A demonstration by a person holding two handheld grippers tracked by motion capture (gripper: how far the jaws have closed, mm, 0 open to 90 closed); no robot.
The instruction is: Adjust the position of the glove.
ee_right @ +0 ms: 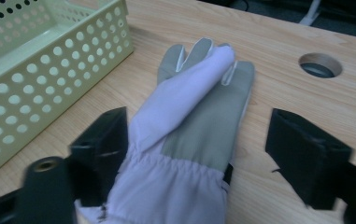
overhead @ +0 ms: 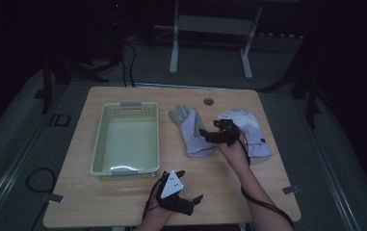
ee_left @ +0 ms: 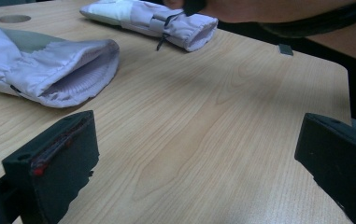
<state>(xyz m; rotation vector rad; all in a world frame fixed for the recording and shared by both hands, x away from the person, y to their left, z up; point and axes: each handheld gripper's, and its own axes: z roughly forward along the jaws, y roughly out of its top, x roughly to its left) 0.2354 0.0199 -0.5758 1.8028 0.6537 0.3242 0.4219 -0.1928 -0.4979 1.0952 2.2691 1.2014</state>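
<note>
right fingers (ee_right: 194, 158) apart, straddling glove (ee_right: 189, 135) | left fingers (ee_left: 199, 163) apart over table (ee_left: 203, 130) | no legible writing

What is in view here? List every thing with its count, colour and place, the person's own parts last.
Gloves: two, lilac and grey; one right of the basket, the other near the table's right edge.
Basket: one, pale yellow-green, perforated, left half of the table.
Table: one, light wood, with a round hole near its far edge.
Right gripper: one, black, jaws either side of the nearer glove's cuff, open.
Left gripper: one, black, open over bare wood at the near edge.
</note>
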